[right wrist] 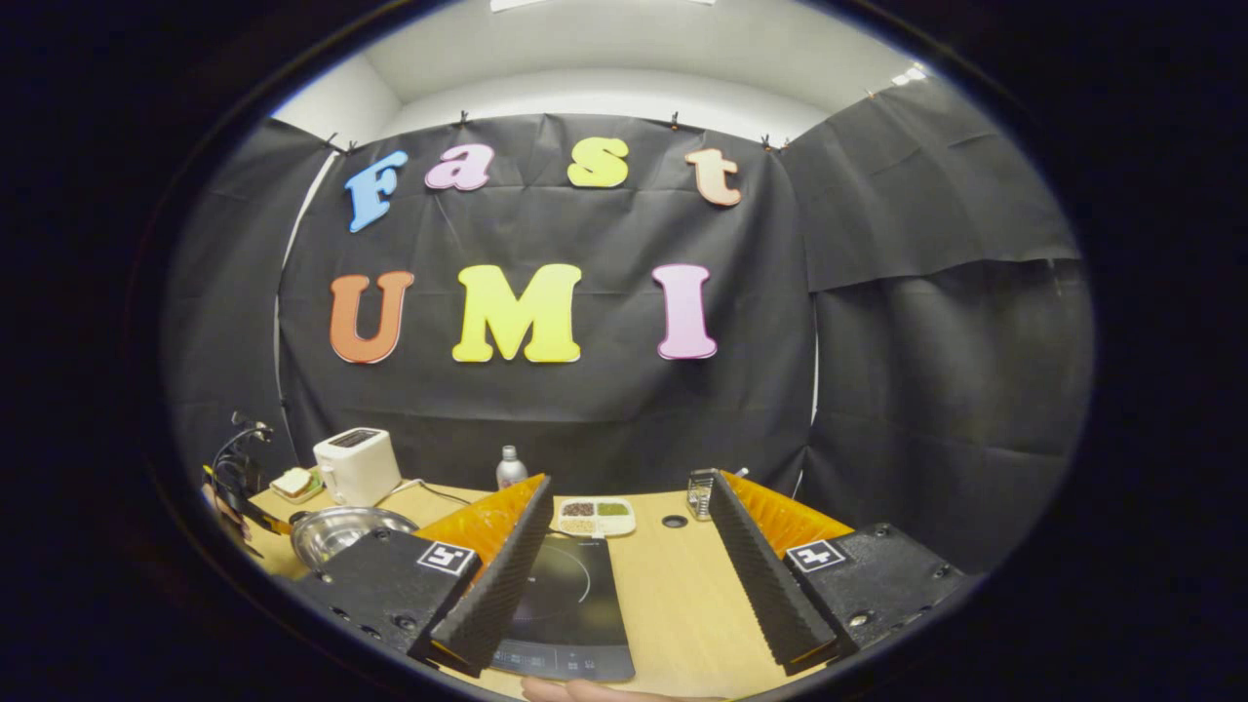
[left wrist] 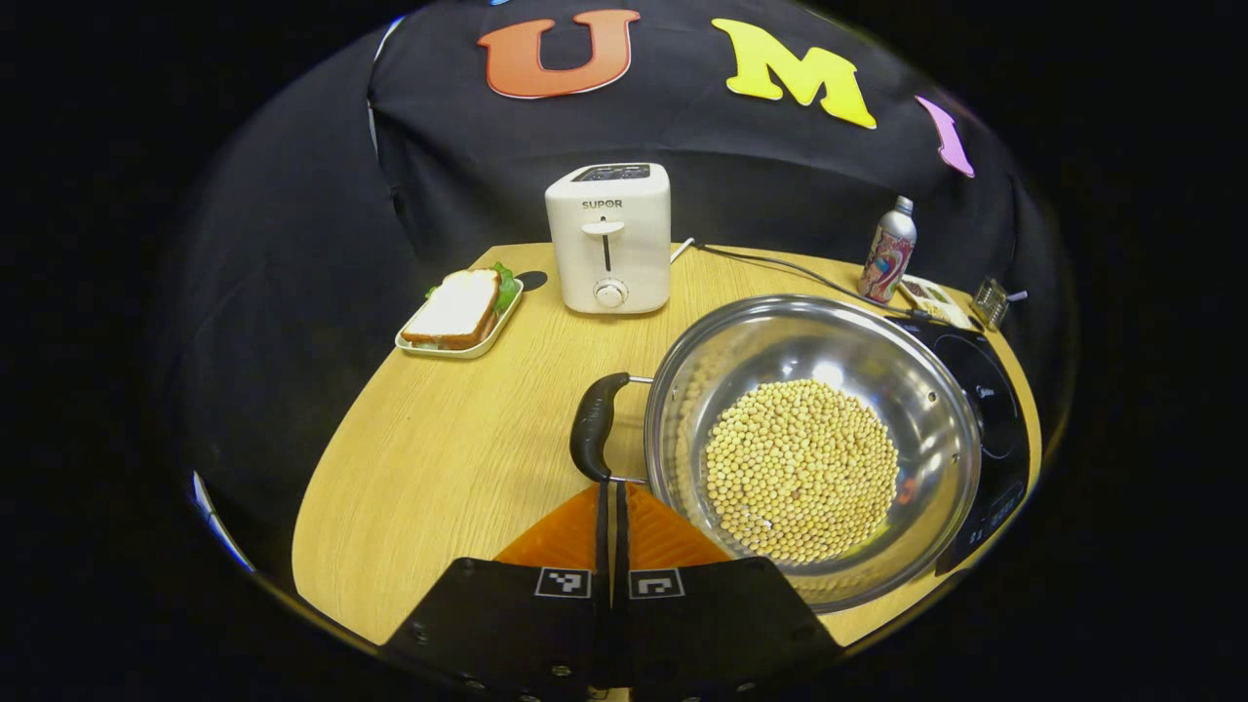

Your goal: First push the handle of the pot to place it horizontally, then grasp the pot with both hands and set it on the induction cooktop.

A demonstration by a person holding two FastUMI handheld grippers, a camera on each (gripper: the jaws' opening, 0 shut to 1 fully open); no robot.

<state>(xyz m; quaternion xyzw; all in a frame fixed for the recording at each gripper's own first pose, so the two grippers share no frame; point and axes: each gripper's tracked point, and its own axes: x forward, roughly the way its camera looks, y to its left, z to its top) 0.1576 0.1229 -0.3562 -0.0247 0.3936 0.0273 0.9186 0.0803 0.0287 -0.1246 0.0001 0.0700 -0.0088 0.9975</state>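
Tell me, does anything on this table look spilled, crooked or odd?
Nothing is spilled: the soybeans sit inside the pot. One oddity: the pot overlaps the edge of the induction cooktop rather than sitting centred on it. The sandwich and toaster look tidy.

A steel pot (left wrist: 814,444) holding pale beans (left wrist: 799,470) sits on the table (left wrist: 439,458), its black handle (left wrist: 595,426) upright at its left; the black cooktop (left wrist: 990,429) lies just beside its right.
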